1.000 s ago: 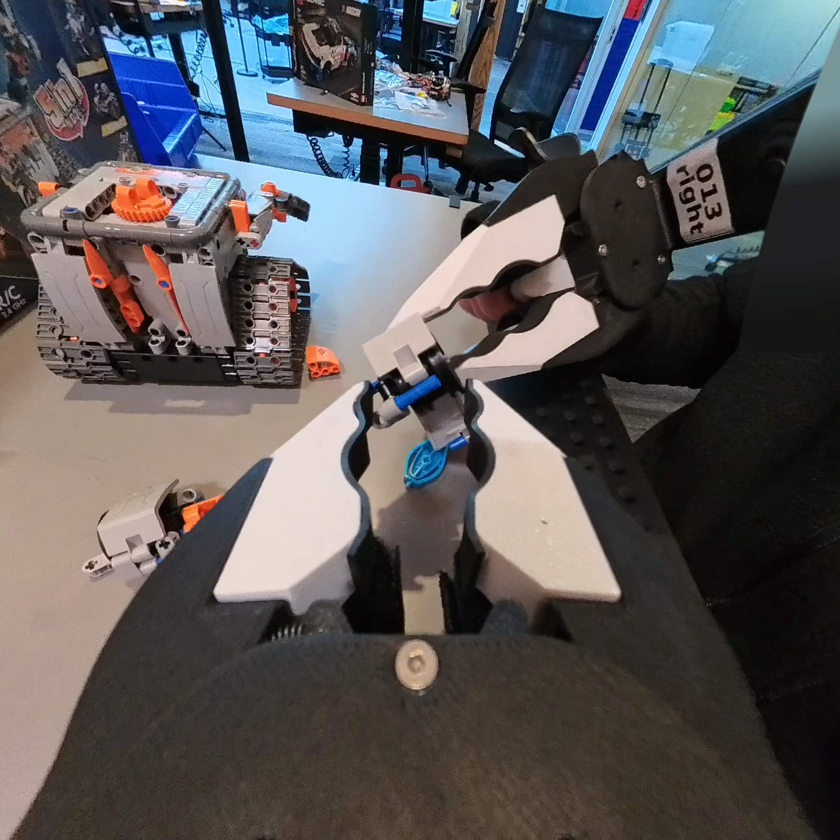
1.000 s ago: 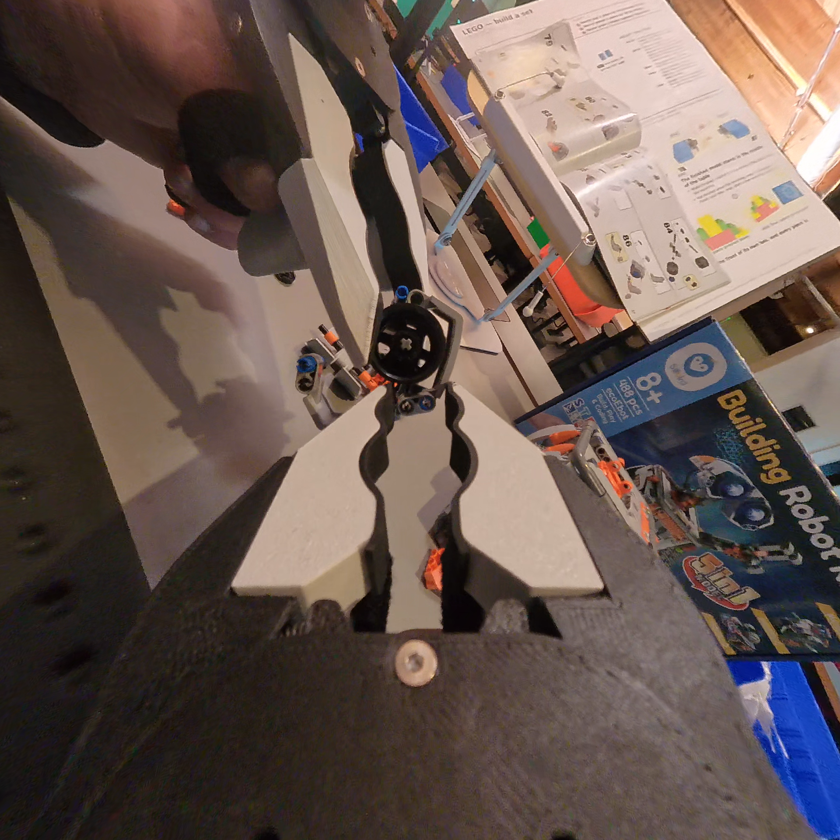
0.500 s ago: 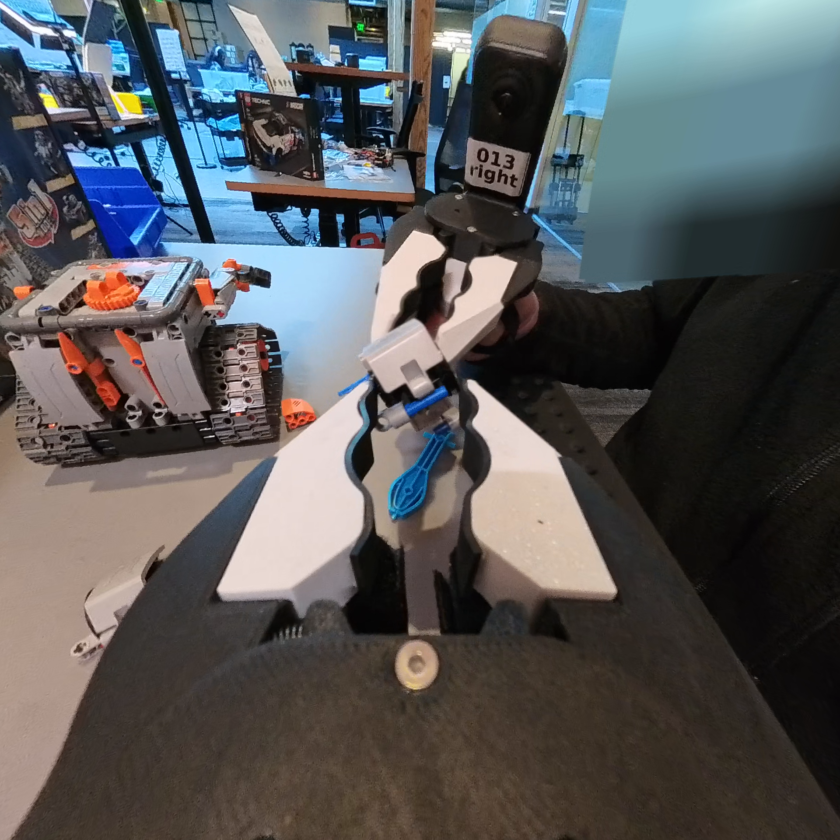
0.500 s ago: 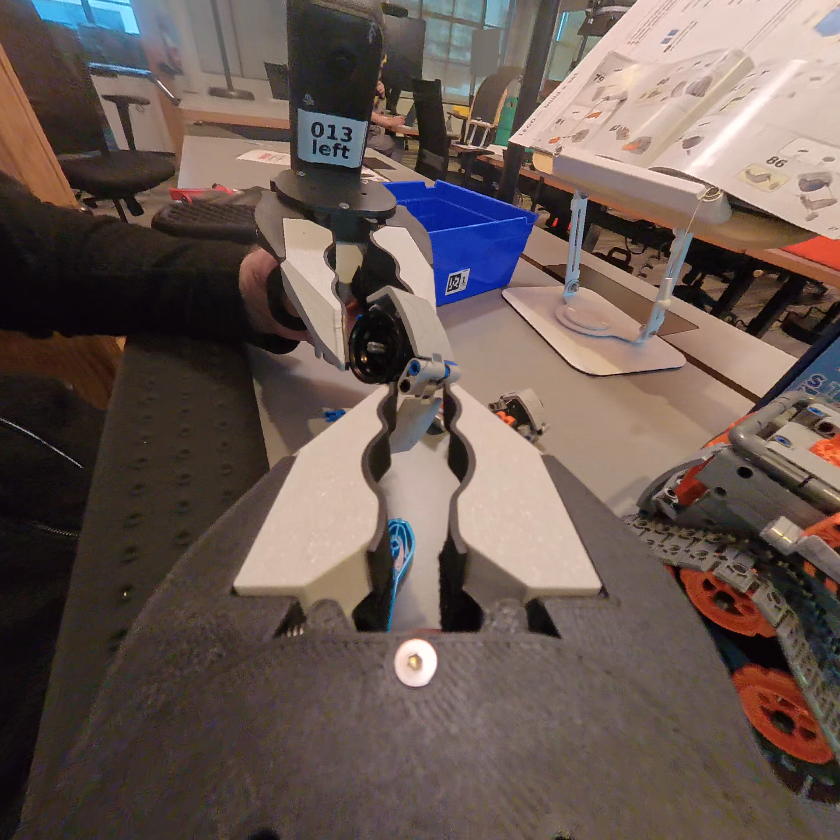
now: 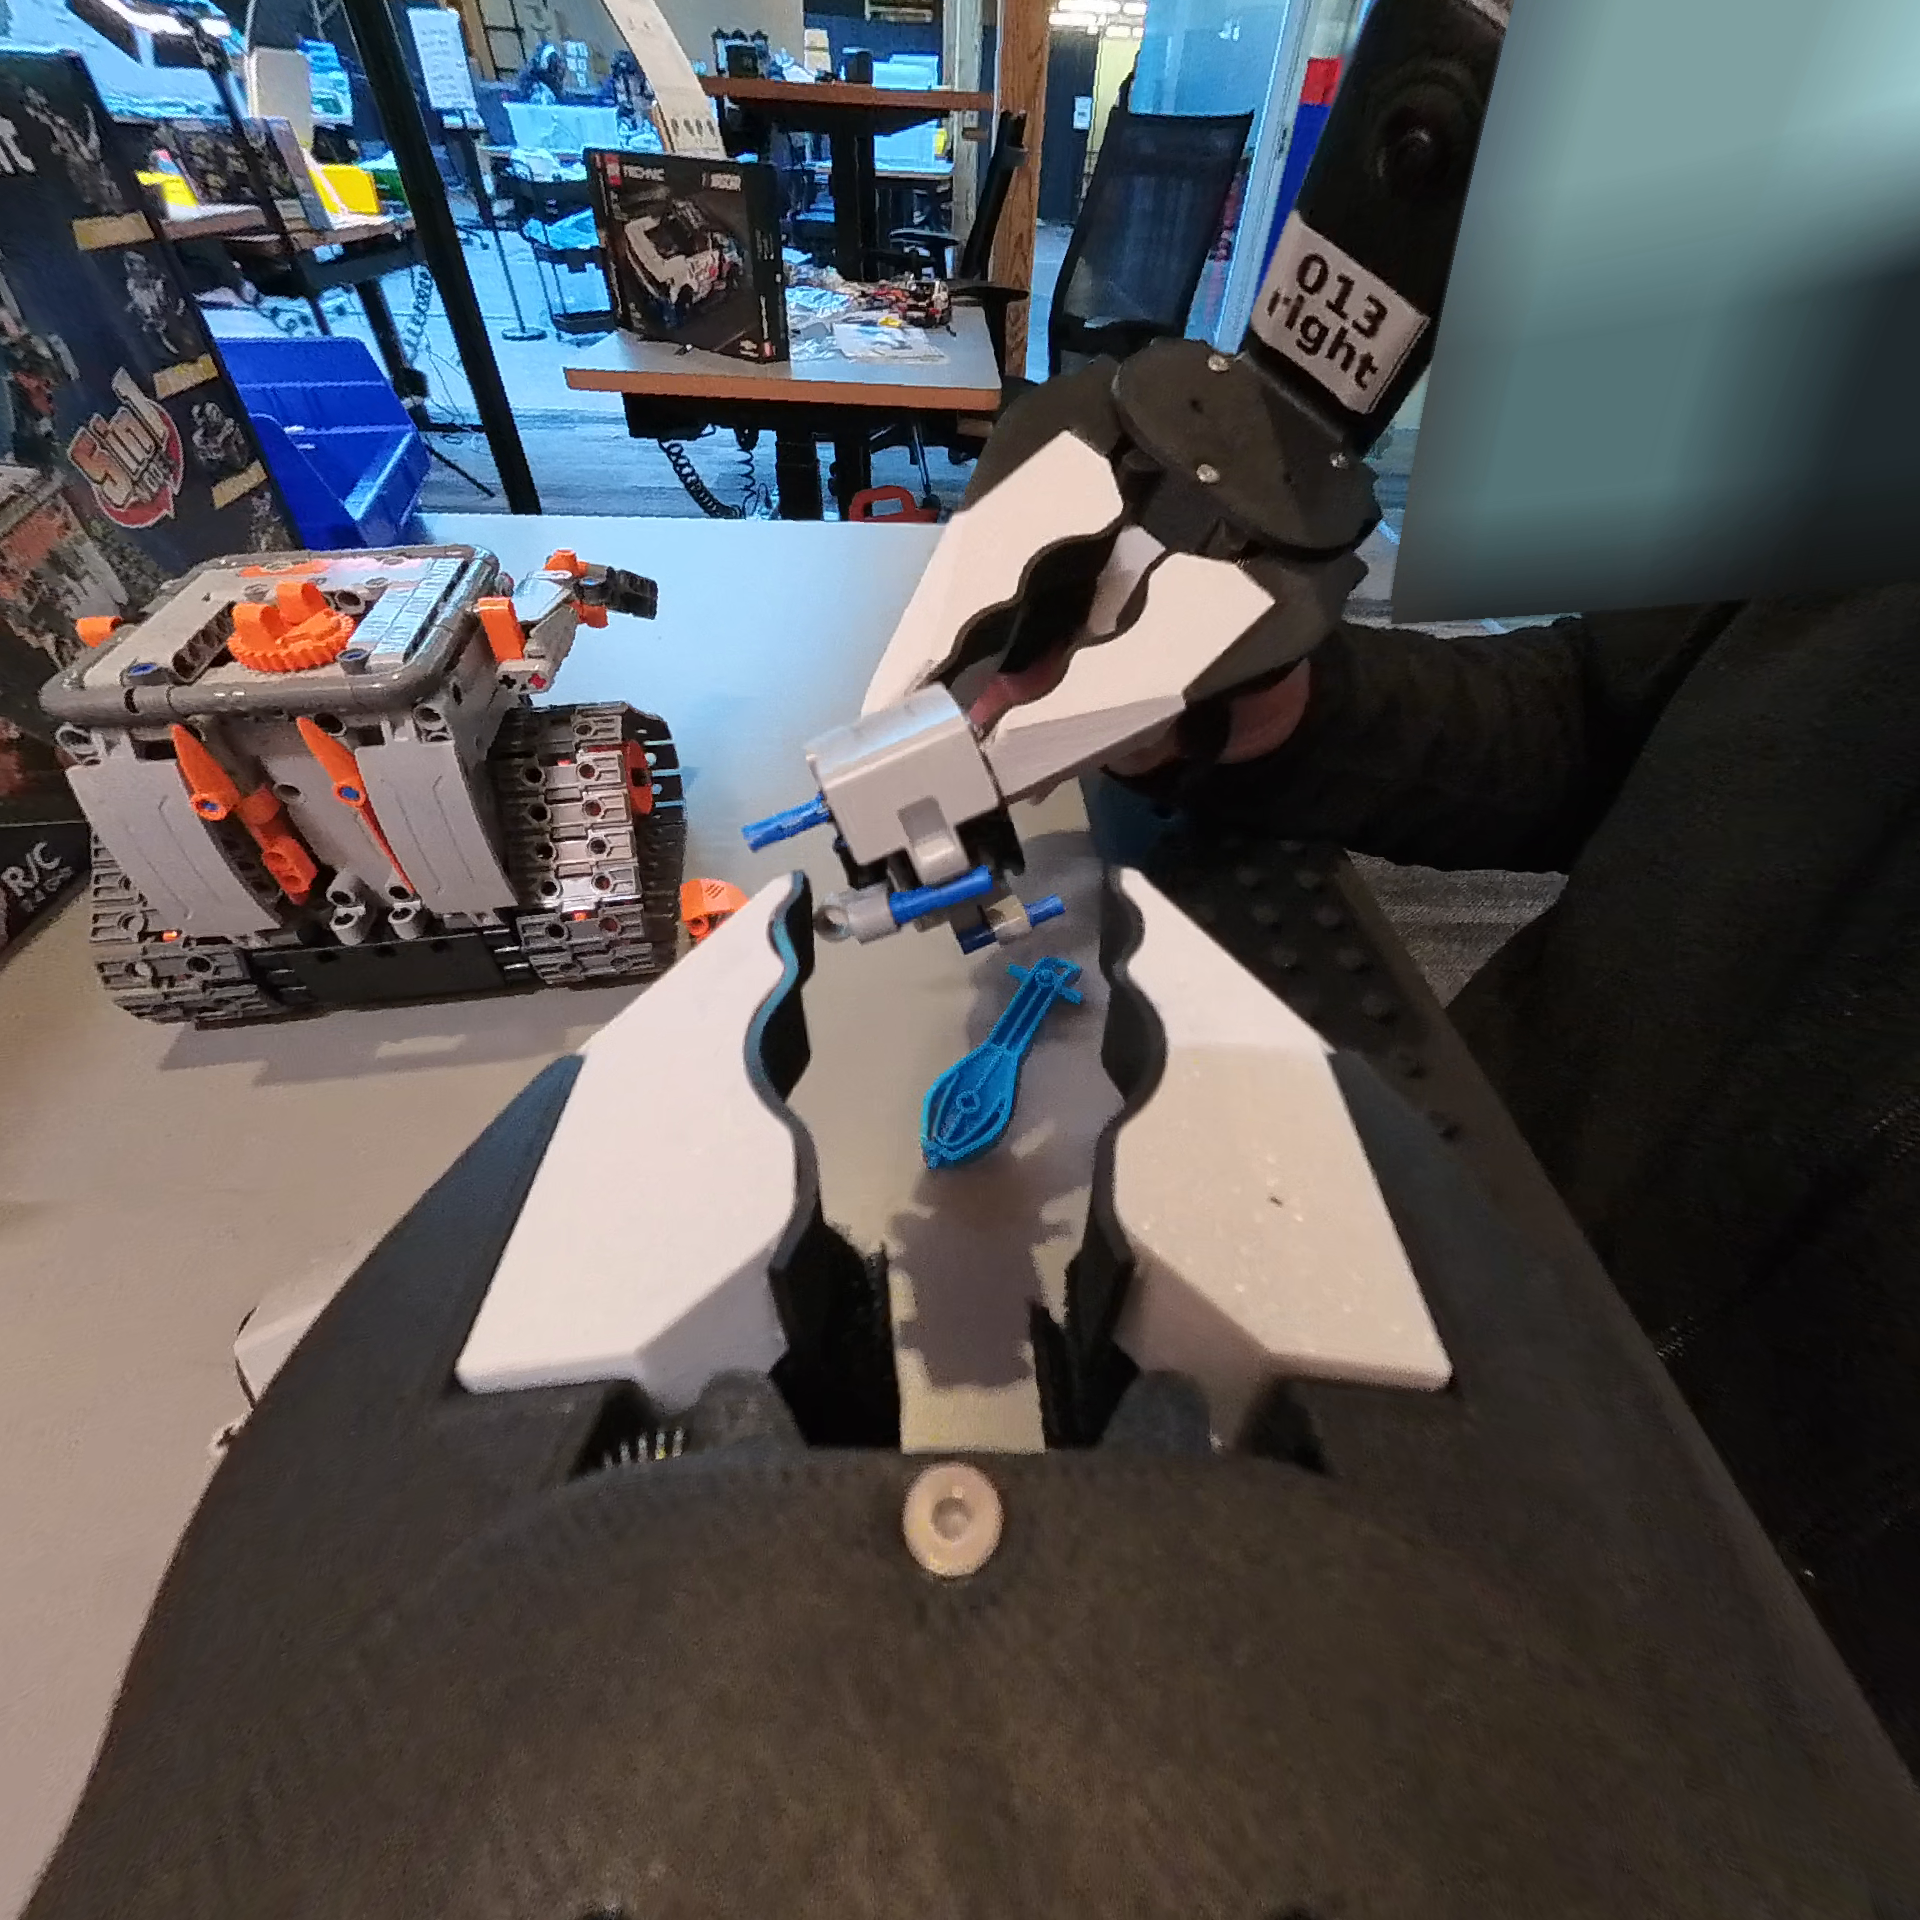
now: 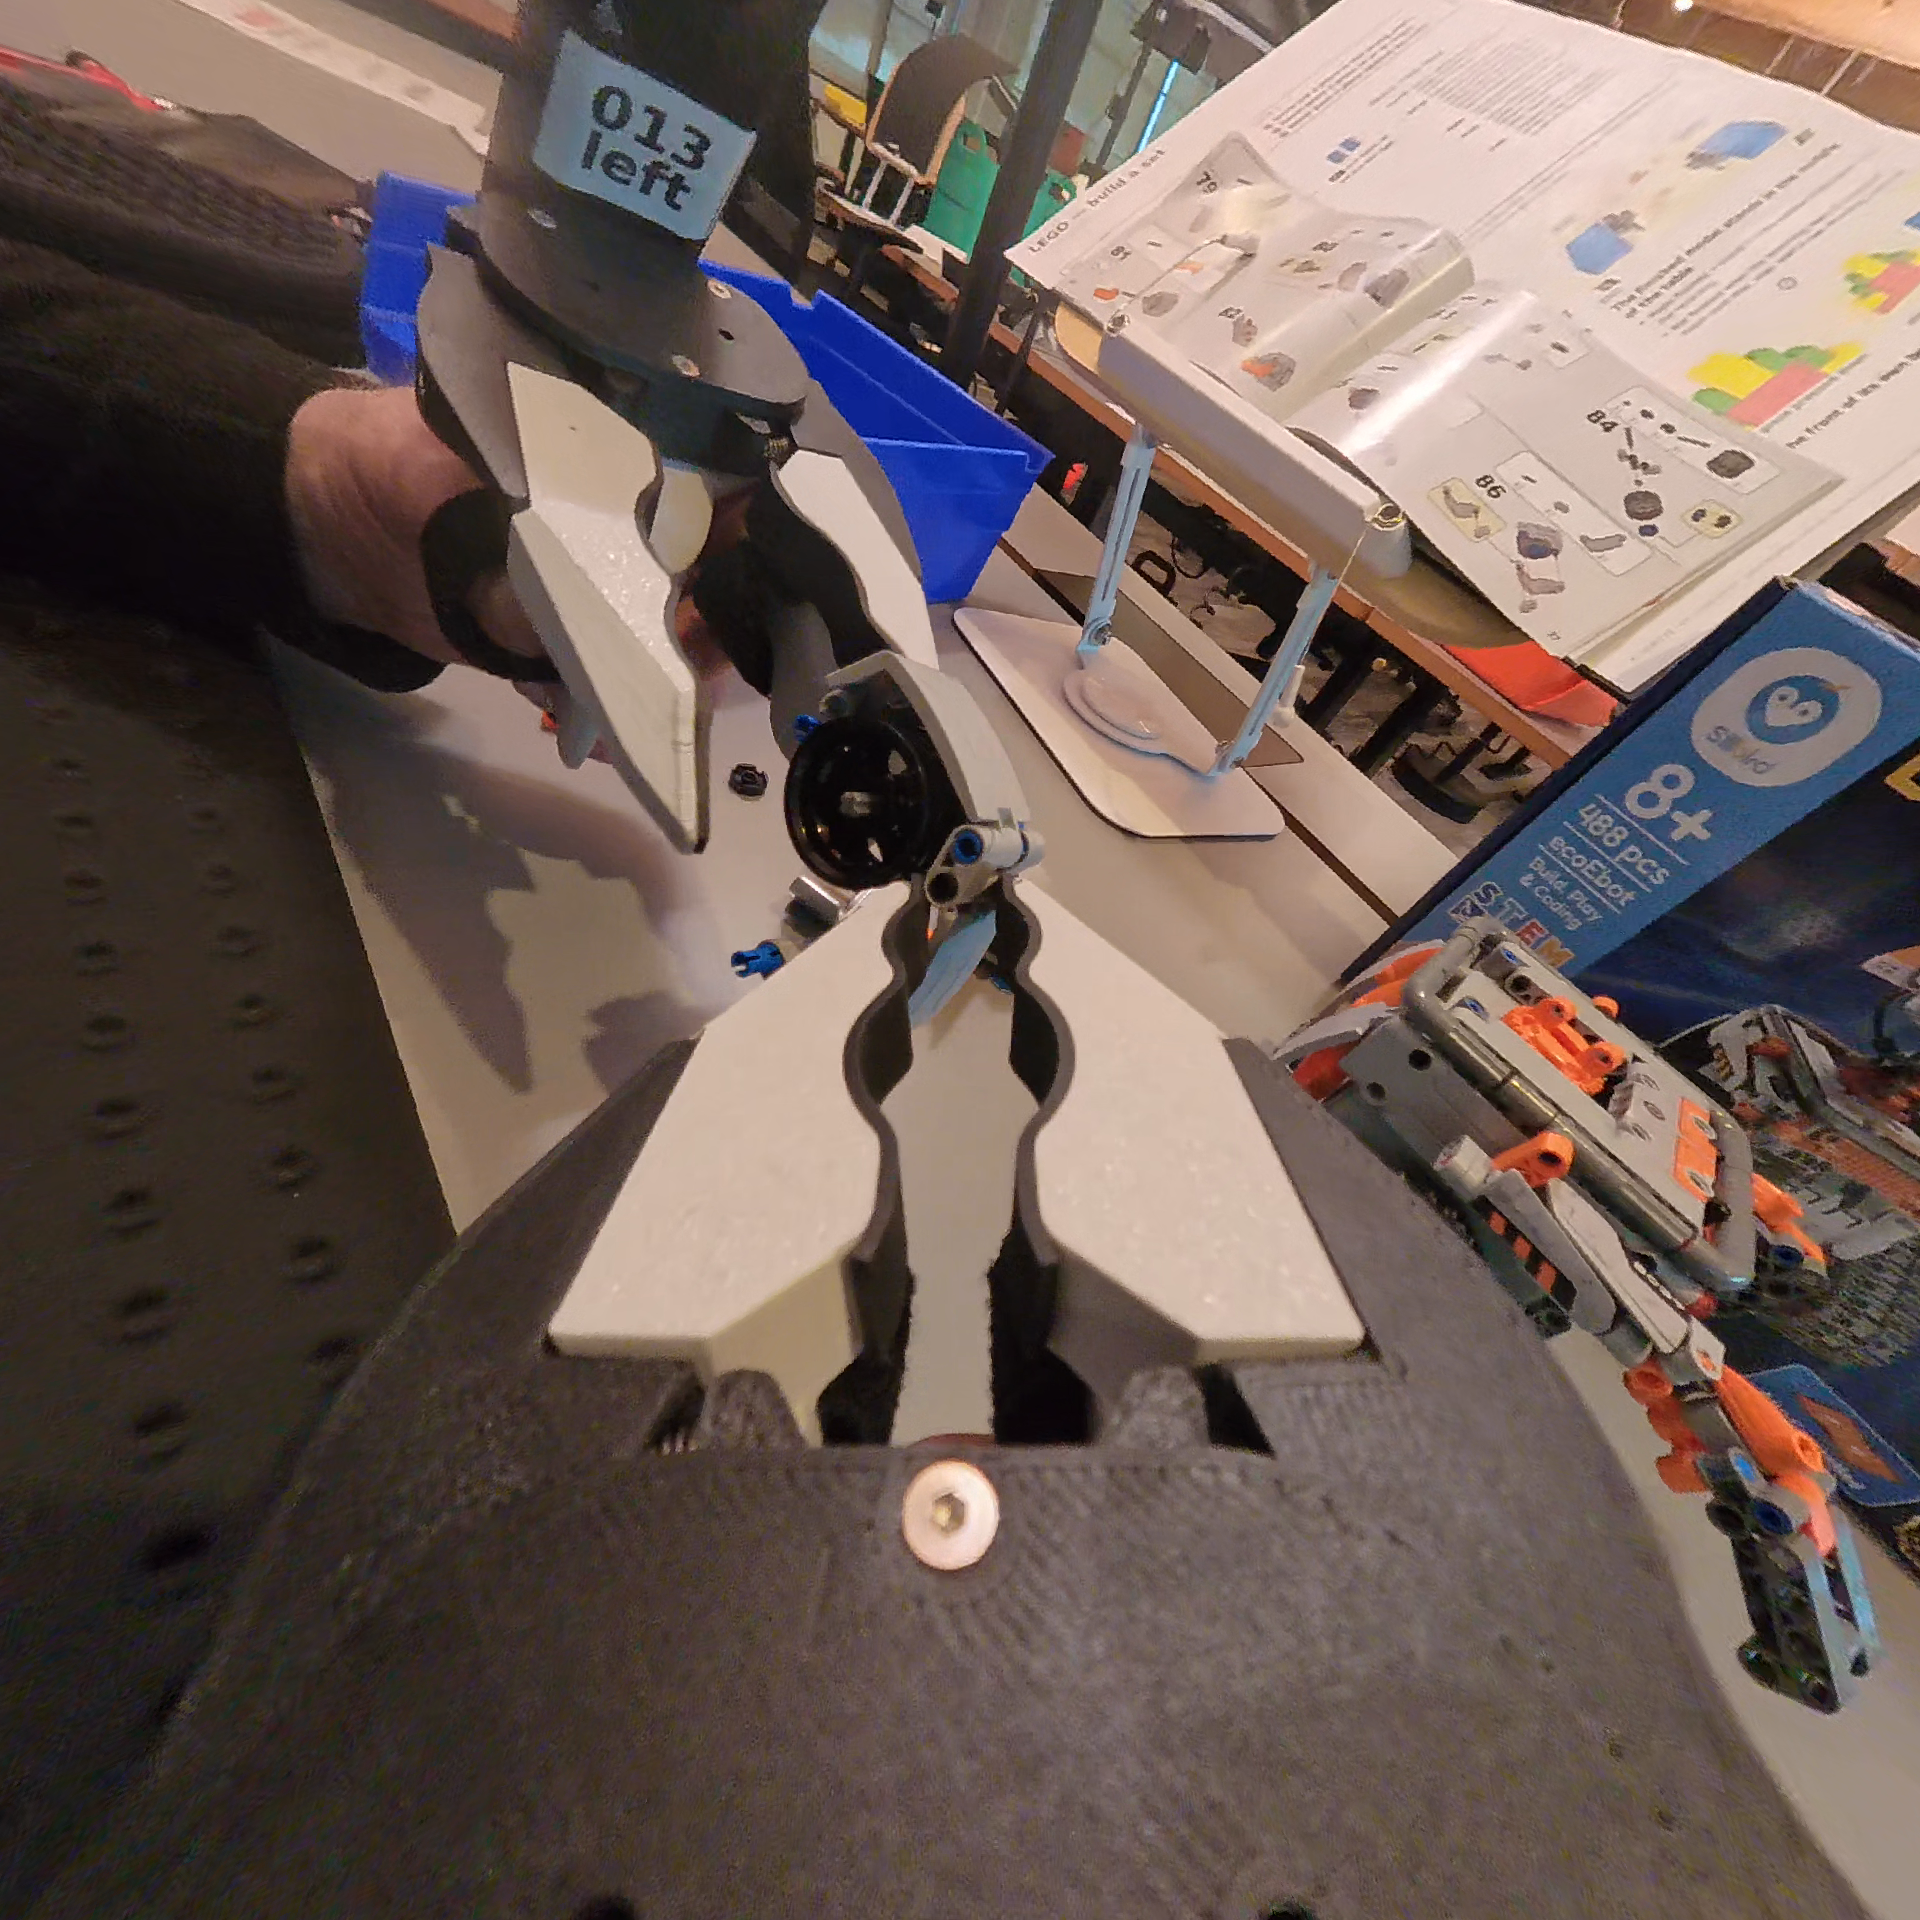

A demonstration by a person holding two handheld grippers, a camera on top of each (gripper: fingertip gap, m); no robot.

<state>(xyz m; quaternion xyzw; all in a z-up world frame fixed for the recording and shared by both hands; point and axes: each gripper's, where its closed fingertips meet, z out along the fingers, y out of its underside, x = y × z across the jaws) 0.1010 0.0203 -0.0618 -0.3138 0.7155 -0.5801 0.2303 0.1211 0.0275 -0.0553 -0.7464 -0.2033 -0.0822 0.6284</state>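
Grey wheel sub-assembly (image 5: 914,810) hangs above the table's (image 5: 312,1195) edge by the person's sleeve (image 5: 1507,727), clamped in the right gripper (image 6: 961,914). The left gripper (image 5: 956,914), jaws apart, flanks its lower end, over a blue tool (image 5: 987,1070).

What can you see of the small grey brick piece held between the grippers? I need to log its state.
The small grey brick assembly looks like plastic: a light grey curved shell, a black spoked wheel on one side, blue pins and a grey connector sticking out. It hangs above the table, tilted. The right gripper is shut on its lower end. The left gripper is open, its fingertips flanking the piece without touching it. A blue tool lies beneath.
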